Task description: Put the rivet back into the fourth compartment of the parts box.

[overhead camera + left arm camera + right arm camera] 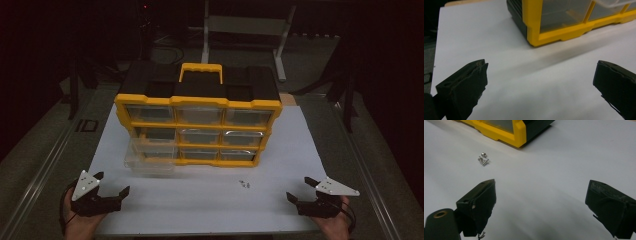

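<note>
In front of me a white sheet (210,200) covers the middle of the grey worktop (45,150). On it stands a yellow and black drawer cabinet (197,107) with a yellow handle (200,67) on top and three rows of clear drawers. The bottom left drawer (150,159) is pulled partway out. A few small metal screws (244,184) lie together on the sheet, near the cabinet's front right and apart from it. A pale metal stand (245,25) sits behind in the dark.

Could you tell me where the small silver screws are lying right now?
The small silver screws lie on the white sheet in front of the yellow-and-black drawer organiser, nearer the right tongs.
</note>
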Motion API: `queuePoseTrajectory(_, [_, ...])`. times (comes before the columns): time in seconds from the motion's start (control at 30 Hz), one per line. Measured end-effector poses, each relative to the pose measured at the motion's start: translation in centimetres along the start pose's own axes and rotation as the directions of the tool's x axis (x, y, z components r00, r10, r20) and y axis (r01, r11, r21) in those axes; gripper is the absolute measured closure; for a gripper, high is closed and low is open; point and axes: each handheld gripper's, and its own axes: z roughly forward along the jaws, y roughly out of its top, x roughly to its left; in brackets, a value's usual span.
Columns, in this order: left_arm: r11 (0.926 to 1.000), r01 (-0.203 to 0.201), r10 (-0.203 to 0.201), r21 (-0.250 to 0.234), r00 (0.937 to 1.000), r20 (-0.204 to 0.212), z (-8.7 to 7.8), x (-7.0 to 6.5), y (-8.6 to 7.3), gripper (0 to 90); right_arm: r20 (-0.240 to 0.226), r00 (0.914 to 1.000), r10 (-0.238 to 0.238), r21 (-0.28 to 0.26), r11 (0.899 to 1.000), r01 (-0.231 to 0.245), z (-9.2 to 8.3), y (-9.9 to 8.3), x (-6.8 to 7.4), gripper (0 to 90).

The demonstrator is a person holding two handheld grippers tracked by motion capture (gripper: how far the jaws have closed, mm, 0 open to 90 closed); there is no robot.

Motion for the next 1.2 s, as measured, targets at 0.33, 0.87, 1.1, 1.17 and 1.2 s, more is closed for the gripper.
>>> queuePoseTrajectory(0.33, [0.9999,-0.013,0.013,-0.007,0.9999,0.011,0.1,-0.1,0.1,0.1,0.008,0.9999,-0.012,0.022,1.000,0.012,0.3,0.1,0.1,9.9])
queuePoseTrajectory(0.87, [0.9992,-0.017,0.018,-0.036,0.9995,0.025,0.2,-0.2,0.2,0.1,-0.078,0.9900,-0.118,0.001,0.993,0.119,1.7,4.6,2.3,9.9])
queuePoseTrajectory(1.1, [0.9992,-0.020,0.020,-0.035,0.9995,0.023,0.2,-0.3,0.2,0.1,-0.140,0.9772,-0.159,0.001,0.987,0.161,3.8,6.9,3.5,9.9])
queuePoseTrajectory(1.17, [0.9992,-0.020,0.021,-0.035,0.9995,0.025,0.2,-0.3,0.2,0.1,-0.160,0.9729,-0.166,-0.002,0.986,0.168,4.4,7.5,3.9,9.9])
queuePoseTrajectory(1.2, [0.9992,-0.021,0.022,-0.035,0.9994,0.026,0.2,-0.3,0.2,0.1,-0.172,0.9716,-0.163,-0.002,0.986,0.165,4.7,7.8,4.1,10.0])
